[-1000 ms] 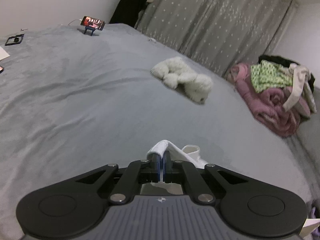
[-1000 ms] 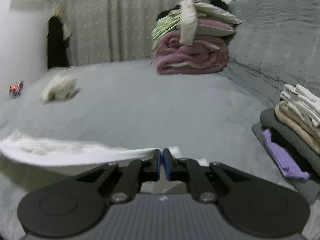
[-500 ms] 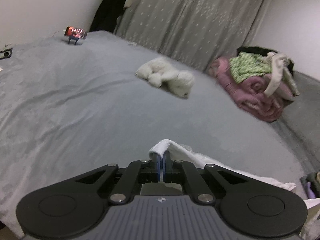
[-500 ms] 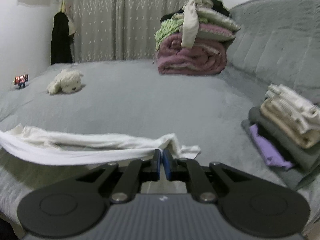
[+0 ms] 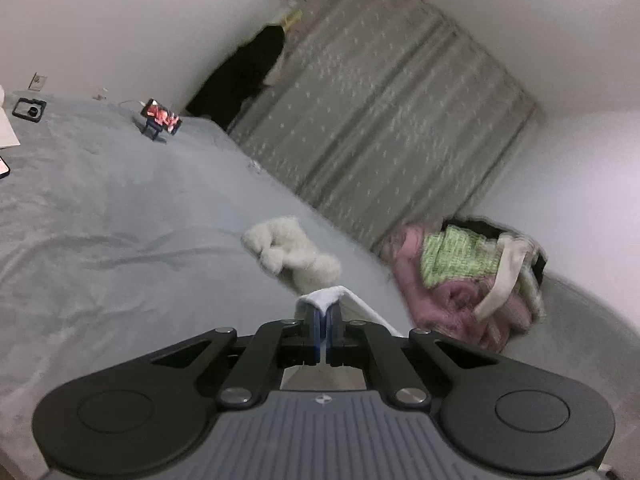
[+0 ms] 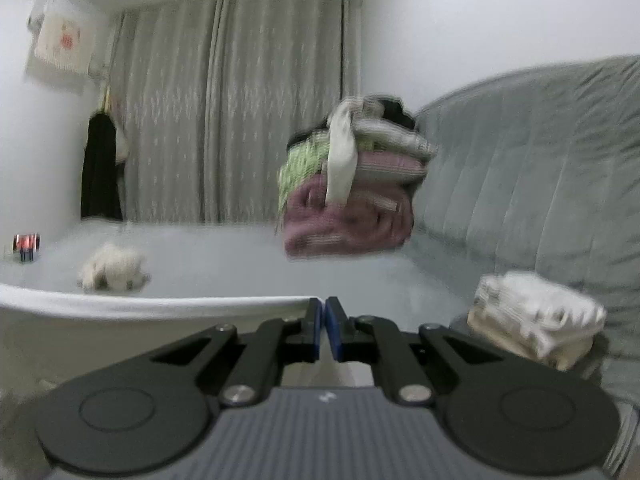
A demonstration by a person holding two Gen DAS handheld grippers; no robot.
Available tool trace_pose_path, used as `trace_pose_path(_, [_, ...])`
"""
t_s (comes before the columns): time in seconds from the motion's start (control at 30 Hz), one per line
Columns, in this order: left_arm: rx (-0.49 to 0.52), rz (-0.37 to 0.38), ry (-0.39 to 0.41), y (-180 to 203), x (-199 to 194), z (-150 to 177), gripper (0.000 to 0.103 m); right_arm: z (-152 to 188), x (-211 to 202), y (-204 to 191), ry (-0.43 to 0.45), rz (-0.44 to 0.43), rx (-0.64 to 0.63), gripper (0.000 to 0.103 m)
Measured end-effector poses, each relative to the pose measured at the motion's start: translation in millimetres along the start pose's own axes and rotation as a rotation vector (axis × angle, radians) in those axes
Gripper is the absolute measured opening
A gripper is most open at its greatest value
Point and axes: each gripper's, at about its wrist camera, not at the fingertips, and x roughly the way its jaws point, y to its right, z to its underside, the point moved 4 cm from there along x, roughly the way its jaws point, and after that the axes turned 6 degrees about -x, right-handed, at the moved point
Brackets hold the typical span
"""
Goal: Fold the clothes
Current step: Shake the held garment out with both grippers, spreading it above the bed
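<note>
Aloft, a white garment (image 6: 140, 306) is stretched between two grippers above the grey bed (image 5: 100, 240).
Left gripper (image 5: 323, 320) is clenched on one bunched corner; right gripper (image 6: 323, 320) pinches the other end, its edge taut leftward. Beyond lie a plush toy (image 5: 292, 254), then a clothes pile (image 6: 352, 184) and folded stack (image 6: 536, 316).

Open bedspread to the left, clutter at the far and right edges

The grey bed (image 5: 100, 240) lies bare across its near and left parts; a stuffed toy (image 5: 292, 252) sits mid-bed, a phone on a stand (image 5: 160, 118) at the far left edge, a blanket pile (image 6: 352, 192) against the headboard (image 6: 540, 168), and folded clothes (image 6: 536, 316) near right; the white garment (image 6: 140, 308) stretches taut across the front
</note>
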Motion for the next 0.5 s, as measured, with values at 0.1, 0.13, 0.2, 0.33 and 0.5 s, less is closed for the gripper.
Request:
trace_pose_path(0.1, [0.067, -0.047, 0.075, 16, -4, -7, 0.001, -19, -11, 5, 0.076, 0.049, 0.009, 0.004])
trace_pose_path(0.13, [0.083, -0.053, 0.075, 18, 2, -8, 0.001, -23, -13, 7, 0.097, 0.077, 0.004, 0.004])
trace_pose_path(0.2, [0.088, -0.055, 0.024, 18, 23, -3, 0.001, -24, -1, 12, 0.077, 0.066, 0.018, 0.004])
trace_pose_path(0.33, [0.117, -0.167, -0.078, -1, 77, 22, 0.001, 12, 64, -5, -0.125, -0.017, -0.038, 0.004])
trace_pose_path(0.5, [0.088, -0.220, -0.096, -26, 98, 28, 0.001, 97, 110, -47, -0.411, -0.201, -0.046, 0.008])
